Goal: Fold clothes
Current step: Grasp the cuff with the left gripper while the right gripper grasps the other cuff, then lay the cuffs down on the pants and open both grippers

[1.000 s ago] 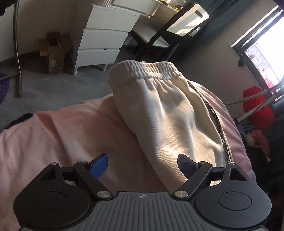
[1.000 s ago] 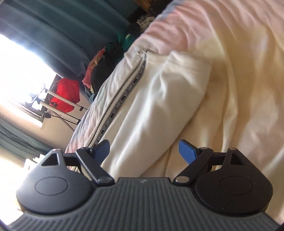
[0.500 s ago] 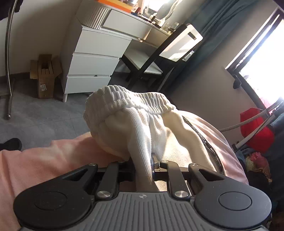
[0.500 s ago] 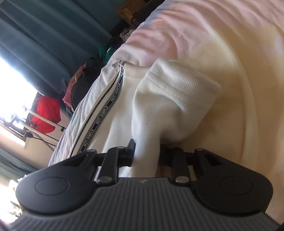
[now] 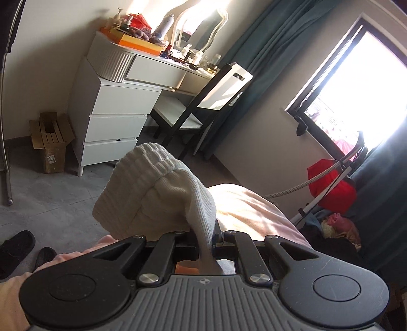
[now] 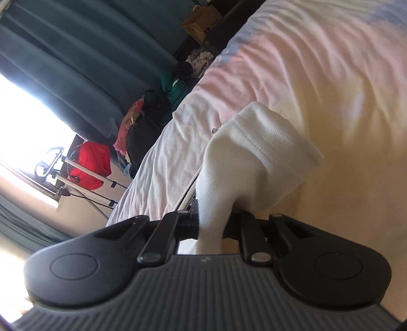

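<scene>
While both jaws close, pinched cream trousers (image 5: 157, 193) hide their pads.

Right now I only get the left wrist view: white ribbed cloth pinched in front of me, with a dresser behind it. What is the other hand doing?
Observer: The right gripper has its jaws closing on a hemmed end of the white trousers, with cloth between them.
Operator: Is that cloth plain white all over?
Observer: No. A dark lettered stripe runs along the side, just left of the jaws.
Operator: What is beyond it?
Observer: A brown paper bag stands past the far end of the bed.
</scene>
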{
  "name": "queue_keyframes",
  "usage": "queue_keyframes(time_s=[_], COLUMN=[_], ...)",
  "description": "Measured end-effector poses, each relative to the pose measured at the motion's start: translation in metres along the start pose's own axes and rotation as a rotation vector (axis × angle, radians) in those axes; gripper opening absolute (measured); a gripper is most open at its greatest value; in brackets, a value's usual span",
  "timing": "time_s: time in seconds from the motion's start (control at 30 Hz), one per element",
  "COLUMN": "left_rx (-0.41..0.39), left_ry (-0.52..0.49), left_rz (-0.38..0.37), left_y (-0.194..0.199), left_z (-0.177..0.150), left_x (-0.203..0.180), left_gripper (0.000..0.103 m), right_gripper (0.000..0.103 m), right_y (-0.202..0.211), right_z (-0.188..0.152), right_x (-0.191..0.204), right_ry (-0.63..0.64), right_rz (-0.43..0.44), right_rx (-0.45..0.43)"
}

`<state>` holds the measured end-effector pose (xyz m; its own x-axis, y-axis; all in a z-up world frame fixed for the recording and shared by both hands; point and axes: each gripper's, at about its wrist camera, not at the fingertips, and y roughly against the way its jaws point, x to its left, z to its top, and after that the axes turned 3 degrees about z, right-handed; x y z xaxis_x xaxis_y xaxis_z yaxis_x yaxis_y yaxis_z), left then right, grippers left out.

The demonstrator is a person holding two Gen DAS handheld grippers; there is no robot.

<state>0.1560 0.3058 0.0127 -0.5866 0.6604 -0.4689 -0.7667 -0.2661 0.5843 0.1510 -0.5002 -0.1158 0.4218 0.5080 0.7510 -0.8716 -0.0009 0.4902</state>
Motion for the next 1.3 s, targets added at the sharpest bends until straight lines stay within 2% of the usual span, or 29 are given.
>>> queue_keyframes(time_s=[0.17, 0.23, 0.3, 0.37, 0.43, 0.5, 0.57, 0.6, 0.7, 0.73, 0.77, 0.83, 0.93, 1.07, 1.17, 1.3], left_rx=[0.061, 0.085, 0.115, 0.156, 0.148, 0.128, 0.122, 0.118, 0.102, 0.086, 0.071, 0.040, -0.041, -0.099, -0.109, -0.117], left_ry=[-0.025, -0.061, -0.056, -0.058, -0.086, -0.143, -0.214, -0.249, -0.387, -0.428, -0.458, -0.517, -0.615, -0.679, -0.712, -0.797], left_rz=[0.020, 0.038, 0.072, 0.115, 0.130, 0.142, 0.170, 0.184, 0.213, 0.222, 0.225, 0.231, 0.205, 0.124, 0.047, -0.038], left_y=[0.050, 0.058, 0.056, 0.048, 0.048, 0.049, 0.053, 0.055, 0.065, 0.071, 0.079, 0.093, 0.117, 0.134, 0.136, 0.134], left_z=[-0.006, -0.014, -0.027, -0.042, -0.058, -0.070, -0.077, -0.080, -0.090, -0.094, -0.095, -0.099, -0.106, -0.122, -0.145, -0.196], left_x=[0.048, 0.067, 0.089, 0.108, 0.119, 0.118, 0.107, 0.102, 0.082, 0.076, 0.070, 0.057, 0.032, -0.007, -0.043, -0.090], left_gripper=[0.009, 0.009, 0.009, 0.009, 0.010, 0.012, 0.019, 0.020, 0.047, 0.060, 0.067, 0.068, 0.079, 0.080, 0.080, 0.080], right_gripper=[0.013, 0.013, 0.013, 0.013, 0.013, 0.013, 0.013, 0.013, 0.013, 0.013, 0.013, 0.013, 0.013, 0.013, 0.013, 0.013], right_y=[0.051, 0.064, 0.069, 0.068, 0.068, 0.065, 0.064, 0.064, 0.064, 0.063, 0.063, 0.064, 0.064, 0.063, 0.063, 0.065], right_z=[-0.011, -0.019, -0.028, -0.034, -0.039, -0.042, -0.042, -0.043, -0.044, -0.044, -0.044, -0.043, -0.042, -0.040, -0.040, -0.039], right_x=[-0.031, -0.046, -0.062, -0.086, -0.102, -0.108, -0.108, -0.106, -0.105, -0.106, -0.106, -0.106, -0.102, -0.100, -0.099, -0.098], right_ry=[-0.066, -0.074, -0.096, -0.180, -0.243, -0.234, -0.212, -0.192, -0.171, -0.171, -0.178, -0.168, -0.142, -0.141, -0.132, -0.141], right_rz=[0.025, 0.022, 0.015, -0.018, -0.031, -0.057, -0.062, -0.067, -0.071, -0.071, -0.067, -0.062, -0.064, -0.070, -0.072, -0.057], right_rx=[0.012, 0.011, 0.014, 0.049, 0.062, 0.078, 0.080, 0.079, 0.078, 0.078, 0.079, 0.081, 0.081, 0.074, 0.071, 0.056])
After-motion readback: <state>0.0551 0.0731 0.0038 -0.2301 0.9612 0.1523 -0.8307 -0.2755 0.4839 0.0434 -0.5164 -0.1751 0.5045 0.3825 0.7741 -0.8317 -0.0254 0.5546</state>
